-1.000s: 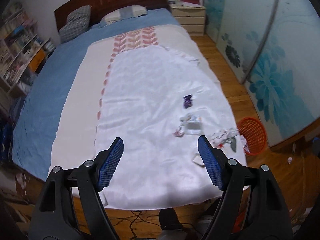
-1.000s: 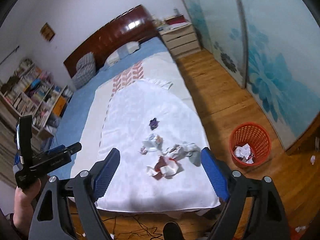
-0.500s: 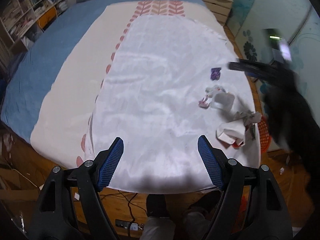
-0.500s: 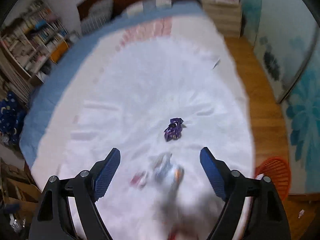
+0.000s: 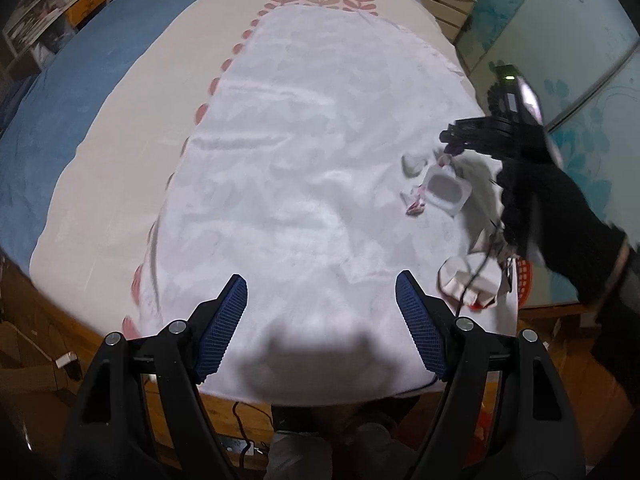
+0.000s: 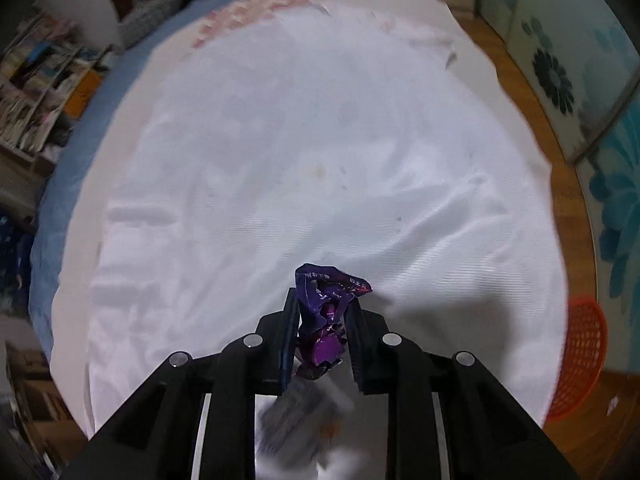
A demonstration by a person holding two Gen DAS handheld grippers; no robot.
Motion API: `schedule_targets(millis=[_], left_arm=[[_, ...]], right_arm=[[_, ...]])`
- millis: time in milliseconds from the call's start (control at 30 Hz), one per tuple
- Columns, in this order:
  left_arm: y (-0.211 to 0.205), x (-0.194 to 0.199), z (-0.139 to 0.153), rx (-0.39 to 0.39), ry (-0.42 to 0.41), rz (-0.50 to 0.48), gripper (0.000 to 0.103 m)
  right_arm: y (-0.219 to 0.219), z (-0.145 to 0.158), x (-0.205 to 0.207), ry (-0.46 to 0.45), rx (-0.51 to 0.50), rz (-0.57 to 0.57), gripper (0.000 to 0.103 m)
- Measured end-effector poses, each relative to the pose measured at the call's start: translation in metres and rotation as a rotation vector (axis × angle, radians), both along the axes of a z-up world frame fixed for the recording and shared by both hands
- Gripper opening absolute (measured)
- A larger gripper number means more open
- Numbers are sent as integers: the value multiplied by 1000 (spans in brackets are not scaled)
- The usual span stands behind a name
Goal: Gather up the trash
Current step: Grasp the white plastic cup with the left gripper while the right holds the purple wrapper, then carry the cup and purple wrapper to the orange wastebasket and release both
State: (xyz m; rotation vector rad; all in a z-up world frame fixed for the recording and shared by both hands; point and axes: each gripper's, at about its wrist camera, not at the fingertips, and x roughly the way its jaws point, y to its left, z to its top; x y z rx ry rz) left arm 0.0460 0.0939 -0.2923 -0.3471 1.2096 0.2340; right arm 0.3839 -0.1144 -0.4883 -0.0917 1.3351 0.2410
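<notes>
Now right gripper (image 6: 322,320) closing on purple wrapper (image 6: 326,312), crumpled, long axis along the fingers, left gripper (image 5: 322,320) wide open, empty, above white sheet (image 5: 300,160) on bed, orange basket (image 6: 580,356) on wood floor.

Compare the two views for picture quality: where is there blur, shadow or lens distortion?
Left wrist view: mostly sharp; fisheye bows the bed; a dark shadow falls on the white sheet between the open left gripper. Right wrist view: soft all over, the bookshelf smeared; sharpest on the purple wrapper as the right gripper closes on it.
</notes>
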Motion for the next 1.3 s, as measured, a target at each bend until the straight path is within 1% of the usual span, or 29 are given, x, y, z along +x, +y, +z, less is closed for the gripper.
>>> schedule_targets(millis=[100,167,200,233,267,300,367,467,533,600,667,700,733,800,833,900,933,967,1033,1133,1200,1233,1300], left_arm=[[-7,24,0,4,-18,-28,77],[-15,46,-2,6,-32,-63,77],[-20,56,-3,0,-36,-78,77],[-24,67,-6,-19,-43,-91,79],[-28,80,-12,-82,-49,-100,81],[-30,94,-19,-171,-59,-101,81],[-35,116,-35,-270,-60,-78,81],[-52,145,-62,-280,-34,-77,81],[-60,160,-84,-288,2,-54,81],[-67,167,-100,-301,39,-34,80],[-69,173,-112,-326,55,-6,66],[-71,176,-115,-328,60,-7,53],[-73,177,-118,-327,60,-12,34],[-78,182,-122,-345,57,-37,22],[-81,184,-123,-335,59,-46,18],[-88,185,-117,-294,46,-77,14],[-91,186,-113,-281,39,-88,9],[-95,185,-108,-261,32,-105,7],[-99,181,-99,-240,14,-119,7],[-104,172,-71,-218,-15,-134,7],[-106,162,-37,-187,-54,-144,7],[-109,155,-13,-157,-76,-150,7],[-117,148,21,-127,-112,-163,7]], right_arm=[[-19,34,-13,-32,65,-2,23],[-39,60,-27,-59,128,-36,23],[-50,66,-33,-68,149,-47,23],[-62,80,-43,-85,179,-66,23],[-70,91,-56,-97,199,-79,23],[-71,95,-67,-108,215,-90,23],[-93,112,-93,-123,262,-133,23],[-125,128,-133,-133,290,-193,23],[-149,134,-156,-133,305,-232,23],[-165,137,-175,-128,315,-257,23],[-180,137,-192,-116,325,-270,23],[-184,135,-195,-113,323,-267,23],[-188,136,-200,-112,317,-260,23],[-192,134,-206,-107,313,-248,24],[-197,136,-210,-106,313,-246,24],[-196,133,-208,-107,315,-241,24],[-199,136,-211,-112,320,-240,24],[-198,137,-208,-113,322,-240,24],[-199,140,-205,-118,331,-241,24],[-199,149,-200,-133,332,-229,24],[-200,159,-197,-149,325,-213,24],[-202,169,-196,-163,322,-202,24],[-206,184,-193,-185,328,-197,24]])
